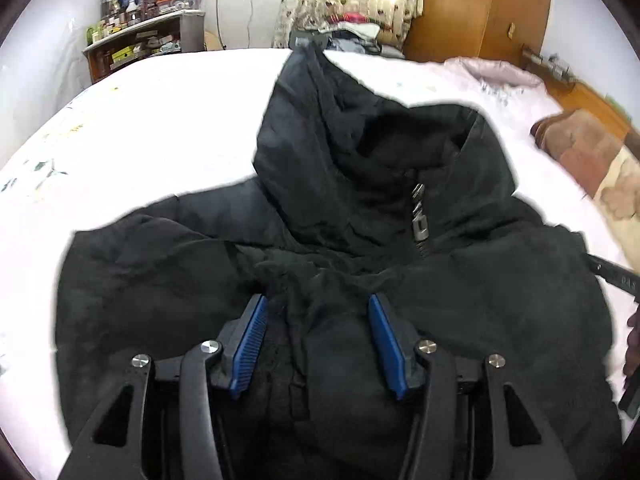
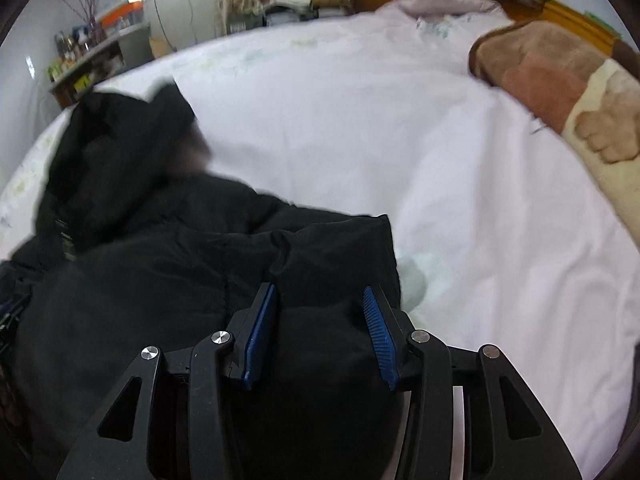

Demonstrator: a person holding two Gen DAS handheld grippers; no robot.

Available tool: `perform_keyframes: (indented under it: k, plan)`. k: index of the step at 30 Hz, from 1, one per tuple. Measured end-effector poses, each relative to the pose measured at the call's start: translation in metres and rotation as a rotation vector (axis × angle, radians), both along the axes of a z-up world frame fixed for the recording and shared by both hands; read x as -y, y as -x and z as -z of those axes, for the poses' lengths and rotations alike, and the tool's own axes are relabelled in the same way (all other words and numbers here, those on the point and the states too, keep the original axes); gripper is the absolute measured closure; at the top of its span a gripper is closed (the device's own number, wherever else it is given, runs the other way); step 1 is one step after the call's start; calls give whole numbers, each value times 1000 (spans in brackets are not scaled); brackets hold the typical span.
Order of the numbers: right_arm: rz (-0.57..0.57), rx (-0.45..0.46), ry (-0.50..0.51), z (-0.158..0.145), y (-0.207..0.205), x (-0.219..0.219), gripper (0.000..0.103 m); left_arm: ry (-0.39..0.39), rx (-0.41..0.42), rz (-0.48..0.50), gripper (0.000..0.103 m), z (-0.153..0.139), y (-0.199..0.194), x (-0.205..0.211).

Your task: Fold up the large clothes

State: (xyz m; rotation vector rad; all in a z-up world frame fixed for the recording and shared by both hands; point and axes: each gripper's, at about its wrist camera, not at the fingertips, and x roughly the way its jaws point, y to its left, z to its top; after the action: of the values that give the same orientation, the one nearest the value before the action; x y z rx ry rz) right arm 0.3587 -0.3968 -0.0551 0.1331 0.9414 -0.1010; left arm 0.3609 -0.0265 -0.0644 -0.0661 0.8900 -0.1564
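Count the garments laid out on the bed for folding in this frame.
1: a black hooded jacket lies spread on the pale bedsheet, under both open grippers. A heap of clothes sits beyond the bed; more may be hidden.

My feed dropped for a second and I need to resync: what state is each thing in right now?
Black jacket: lying on the bed, hood up top, rumpled.
Zipper: closed near the collar.
Left claw: open, fabric between the pads.
Right claw: open, over jacket's edge.
Bed sheet: spread out.
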Motion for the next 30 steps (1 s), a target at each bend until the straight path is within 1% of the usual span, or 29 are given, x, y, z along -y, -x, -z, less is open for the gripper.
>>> perform_keyframes:
  k: [2,3,5,7,8,9,10,11,13,16,17,19,22,24,25,28,30]
  plan:
    - [-19,56,-36,-21,22,-6,57,45,46,15,49,-19,17,-5]
    - [-32,73,-40,-26,32,-11,57,53,67,24,49,-25,28,-7]
    - [-83,90,-48,-29,49,-30,57,46,69,43,49,-24,42,-8]
    - [-123,62,-49,-16,53,-49,57,-6,12,45,49,-2,43,-4]
    - [-138,37,-47,-6,51,-56,57,-13,-25,35,48,12,41,-4]
    - [-149,-8,-34,9,48,-64,57,-4,-33,32,46,19,39,-6]
    - [-163,-41,-18,24,45,-69,57,-3,-30,31,46,21,38,-6]
    - [-163,-42,-11,30,44,-71,57,-7,-36,28,46,21,36,-5]
    - [-152,-47,-16,32,41,-71,57,-20,-43,27,47,16,35,-3]
    - [-133,-89,-17,23,37,-71,57,-17,-59,26,47,6,45,-8]
    - [-121,-82,-19,13,42,-72,57,-15,-52,23,47,0,53,-11]
    - [-131,-40,-47,-2,56,-75,57,-22,-15,13,47,-12,69,-19]
    - [-158,4,-62,-19,70,-86,57,-32,38,-18,47,-28,79,-39]
    - [-186,17,-58,-21,72,-98,57,-67,62,-55,47,-33,72,-53]
    - [-199,17,-54,-20,69,-105,57,-76,61,-78,47,-33,65,-63]
    - [-231,2,-40,-10,57,-120,57,-73,48,-122,47,-31,37,-81]
    - [-233,-27,-39,3,47,-128,57,-57,34,-128,47,-26,12,-86]
